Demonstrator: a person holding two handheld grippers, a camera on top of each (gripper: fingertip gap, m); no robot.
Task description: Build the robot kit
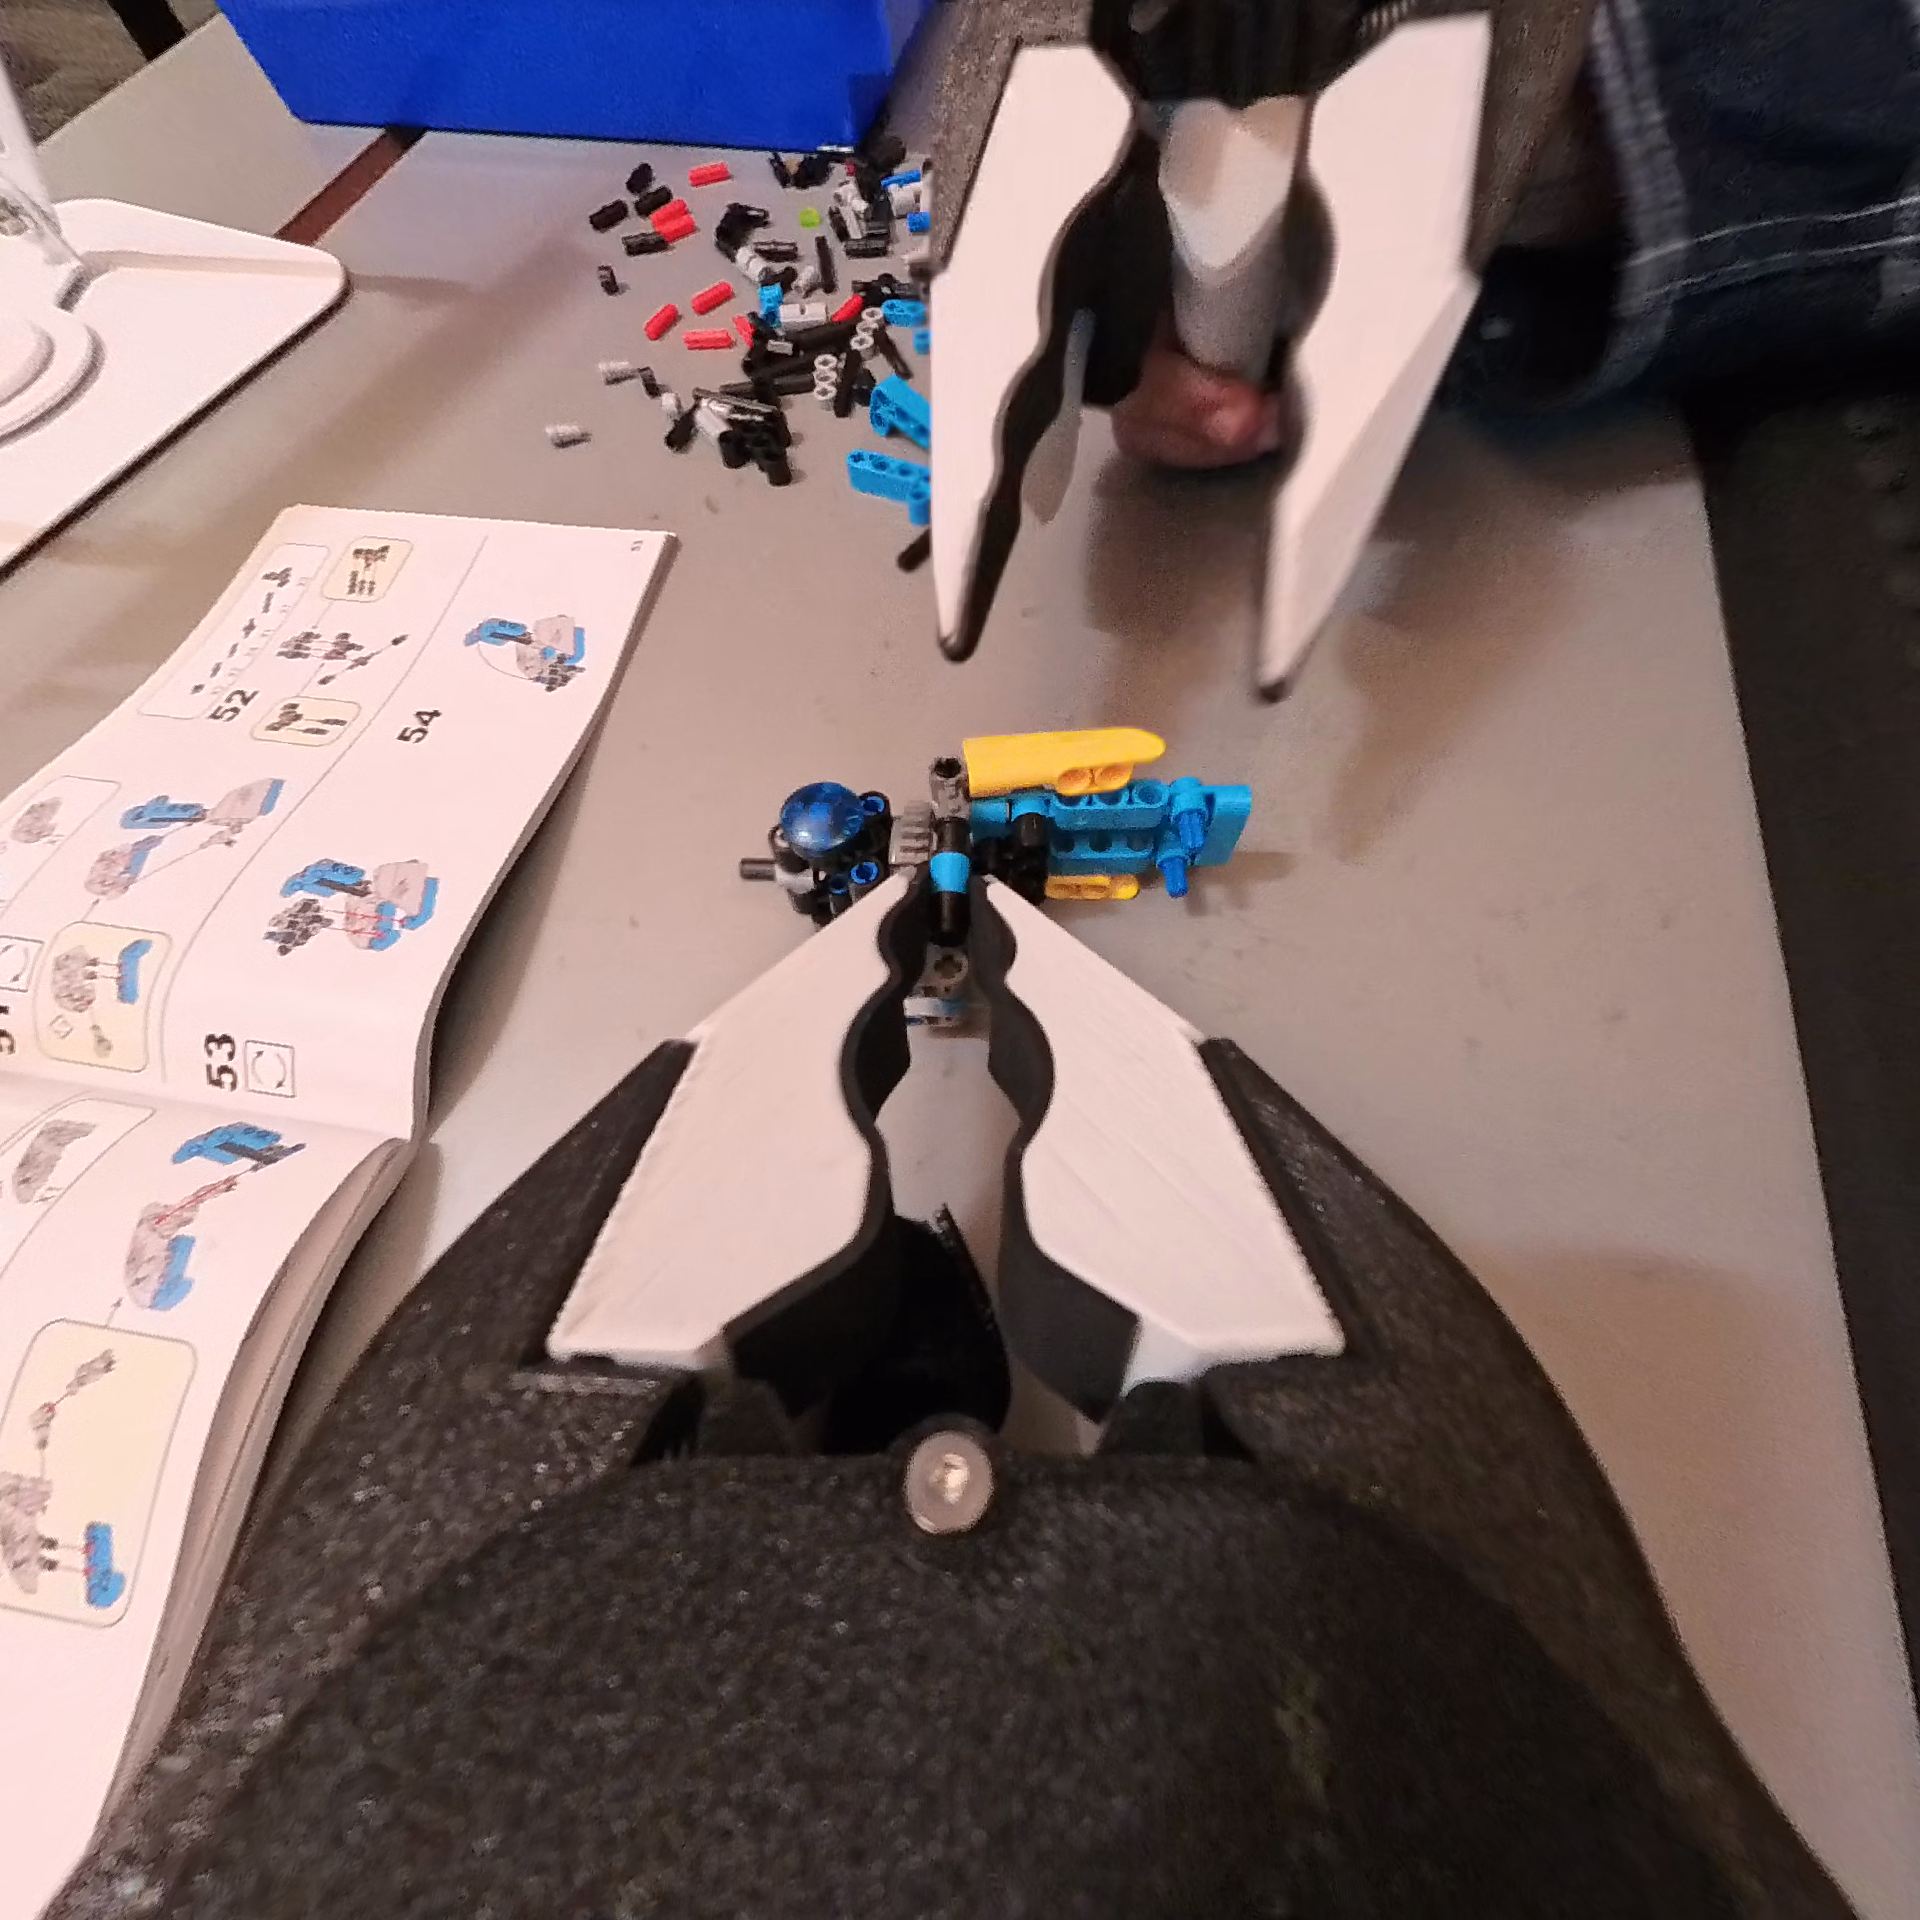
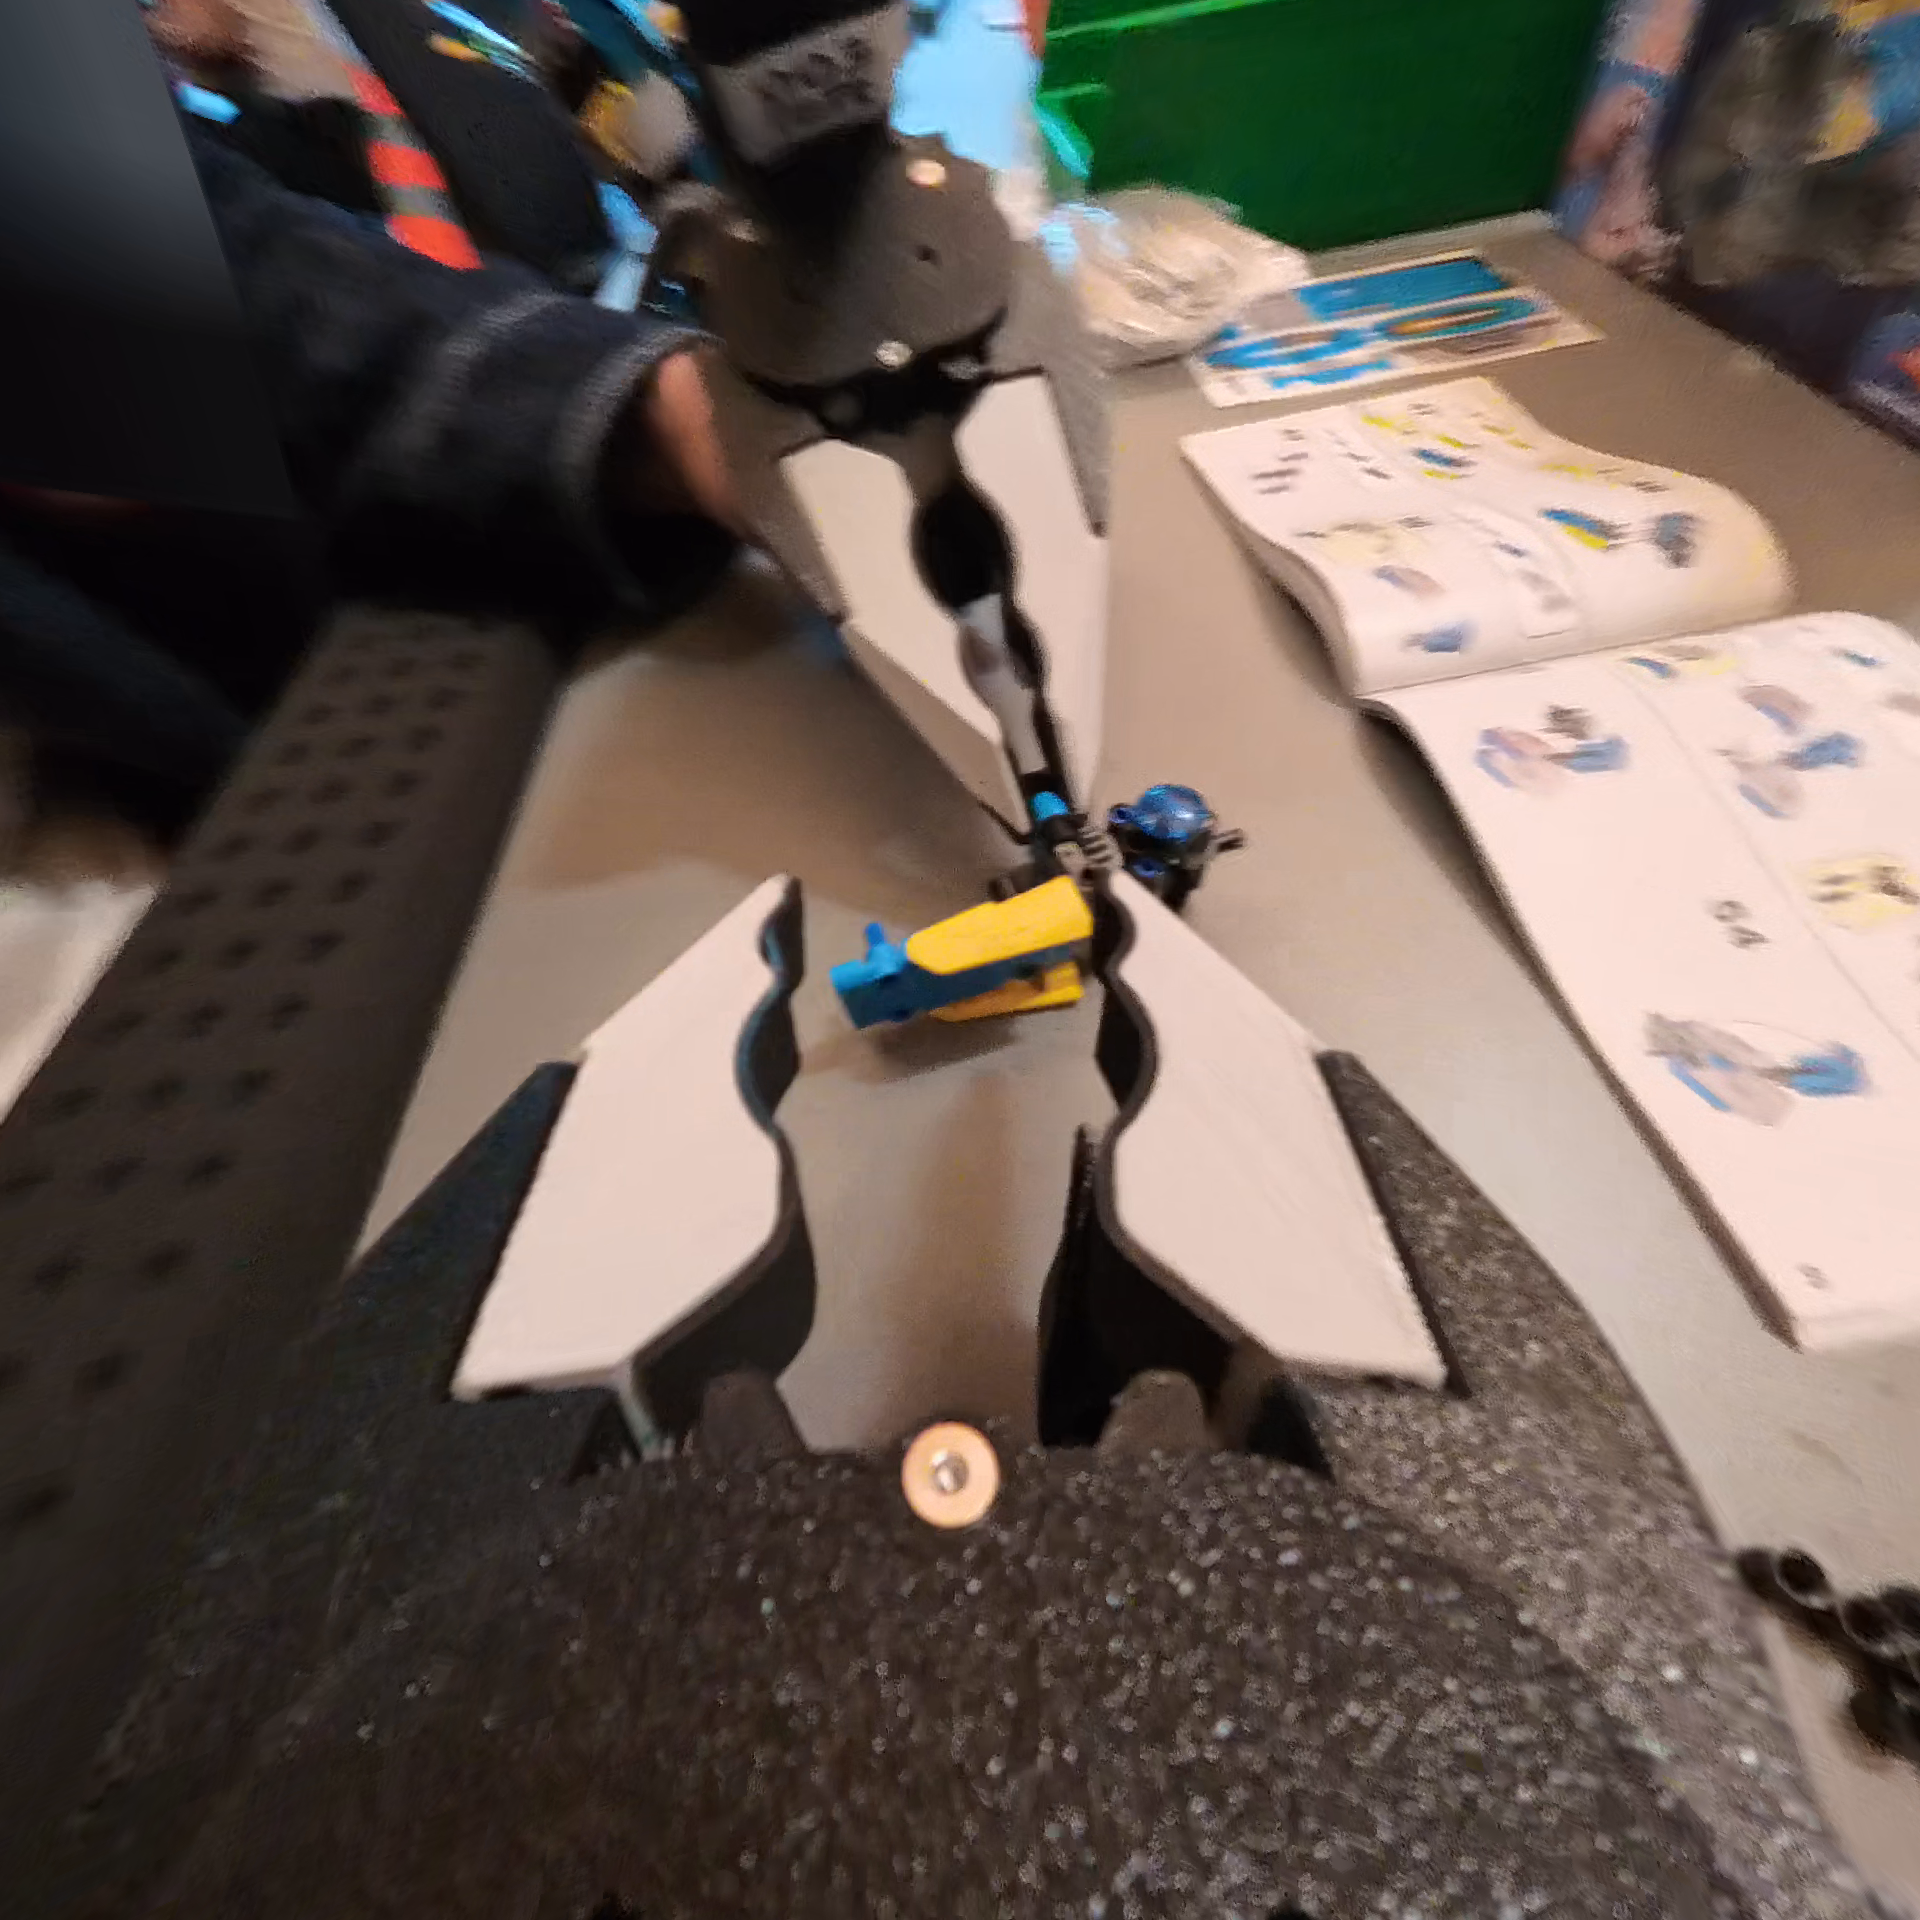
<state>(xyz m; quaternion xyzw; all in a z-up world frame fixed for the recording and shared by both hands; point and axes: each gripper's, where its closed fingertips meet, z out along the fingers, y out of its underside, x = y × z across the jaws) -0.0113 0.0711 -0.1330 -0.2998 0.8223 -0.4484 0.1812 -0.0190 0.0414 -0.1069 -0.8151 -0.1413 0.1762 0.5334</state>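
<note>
Broadly, the grey table (image 1: 1455, 1039) fills both views, with its dark edge running along the 3 o'clock side of the left wrist view and open bare surface between that edge and the model. An open instruction booklet (image 1: 312, 831) lies at 9 o'clock, its near corner well apart from the model, and a blue bin (image 1: 582, 62) sits at 12 o'clock by the far edge. A scatter of loose pieces (image 1: 769, 301) in black, red and blue spreads just below the bin, near 11 o'clock. The small brick model (image 1: 1039, 831), blue and yellow with a dark blue dome, lies flat near the centre of the table. The left gripper (image 1: 945, 894) reaches in from 6 o'clock, low and nearly level, its fingers drawn narrow and clamped on a black-and-blue axle that sticks out of the model. The right gripper (image 1: 1112, 665) comes from 12 o'clock, tilted down, tips just beyond the model and apart from it, spread wide and holding nothing; a hand (image 1: 1195, 416) shows behind it.
</note>
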